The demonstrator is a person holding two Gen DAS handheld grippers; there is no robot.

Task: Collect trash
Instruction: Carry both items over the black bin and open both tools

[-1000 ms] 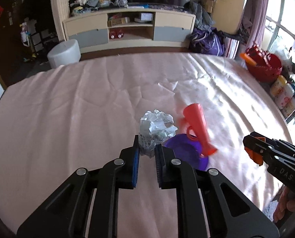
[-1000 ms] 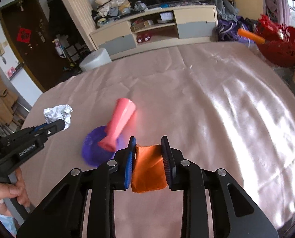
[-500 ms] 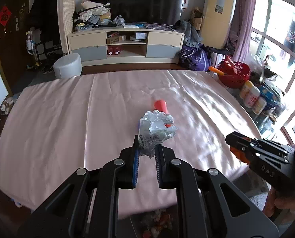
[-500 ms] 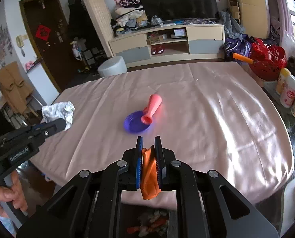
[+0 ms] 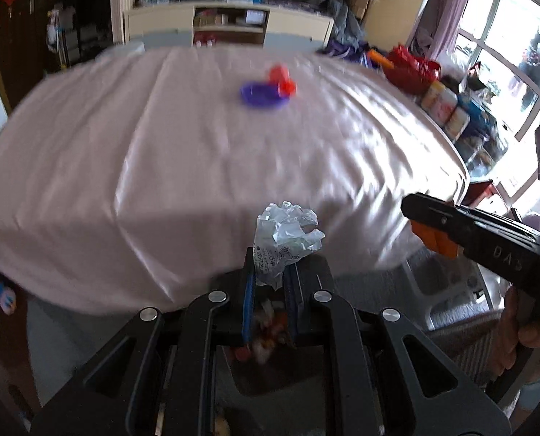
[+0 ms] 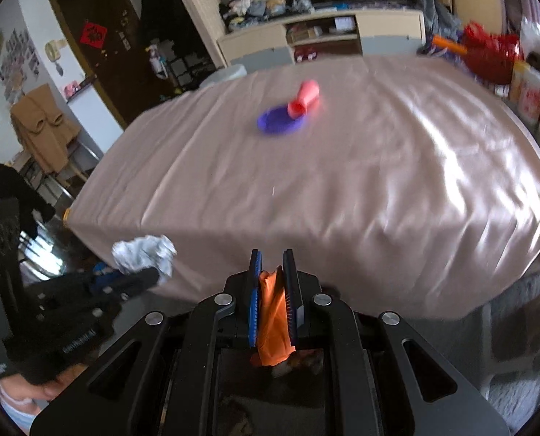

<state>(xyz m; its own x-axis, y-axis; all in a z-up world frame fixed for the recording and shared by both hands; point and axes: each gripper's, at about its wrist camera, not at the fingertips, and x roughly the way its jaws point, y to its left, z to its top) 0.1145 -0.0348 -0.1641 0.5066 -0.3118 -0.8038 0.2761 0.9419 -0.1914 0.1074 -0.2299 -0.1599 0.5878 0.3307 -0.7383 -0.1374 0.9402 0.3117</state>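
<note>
The move ahead turns on what lies straight below. The left gripper [image 5: 269, 272] is clenched on a crumpled foil wrapper [image 5: 286, 234], and the right gripper [image 6: 273, 287] is clenched on a folded orange wrapper [image 6: 273, 321] that hangs lengthwise down between its fingers. Both are held off the near edge of the tabletop [image 6: 342, 181], over a dark bin [image 5: 266, 374] in which blurred scraps show. The bin sits directly under each gripper, so neither hand is clearly nearer, and letting go should drop the trash in. The two grippers are close side by side, the right one a little ahead in the left view.

A second earlier both grippers were over the cloth, beside the purple plate [image 6: 281, 123] and the red cup [image 6: 304, 100]. Those two things now lie well away across the tabletop. The orange wrapper, then flat and wide between the fingers, is now squeezed narrow.
</note>
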